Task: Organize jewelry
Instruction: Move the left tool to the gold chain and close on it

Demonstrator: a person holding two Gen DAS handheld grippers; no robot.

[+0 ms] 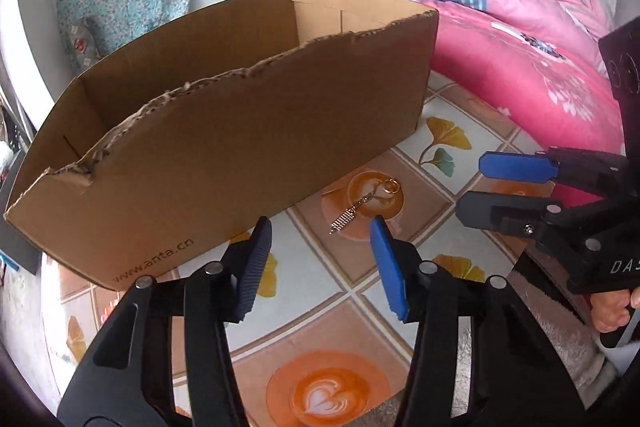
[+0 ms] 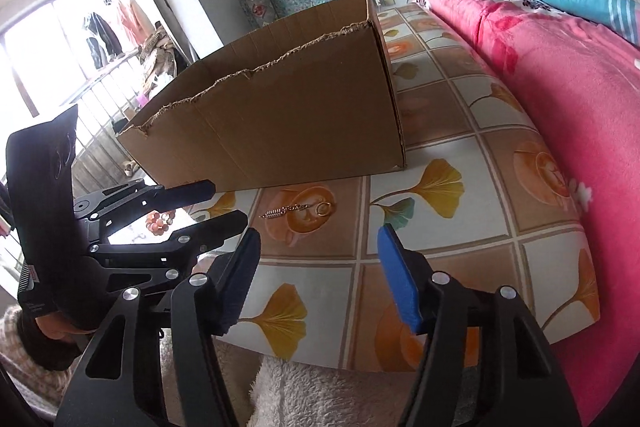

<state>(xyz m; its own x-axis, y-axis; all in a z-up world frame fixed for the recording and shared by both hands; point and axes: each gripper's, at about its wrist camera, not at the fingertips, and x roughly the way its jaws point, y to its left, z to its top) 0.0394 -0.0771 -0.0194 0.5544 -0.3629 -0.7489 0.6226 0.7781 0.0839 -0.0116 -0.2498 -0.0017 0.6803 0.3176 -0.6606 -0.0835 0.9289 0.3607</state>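
Gold chain (image 1: 362, 205) lies flat on the tiled-pattern cloth (image 1: 452, 135) covering the bed, stretched over an orange latte print. Ring end points toward the pink blanket (image 1: 520, 43), spring-like end toward the near edge. It sits just beside the front wall of the cardboard box (image 1: 240, 131), not touching it. Nothing grips it.

Left gripper (image 1: 320, 227): fingers spread wide, nothing between them, poised near the chain with the chain ahead in the gap between the tips. Not touching it.

Right gripper (image 2: 318, 235): fingers likewise spread apart, empty, aimed at the same chain (image 2: 298, 210) from the near edge of the bed. Seen from the left wrist view it comes in from the right, well clear of the chain.

Box is open-topped with a ragged torn upper edge; its inside floor is hidden. Reddish beads (image 2: 160, 221) show behind the left gripper in the right wrist view; too blurred to identify further.
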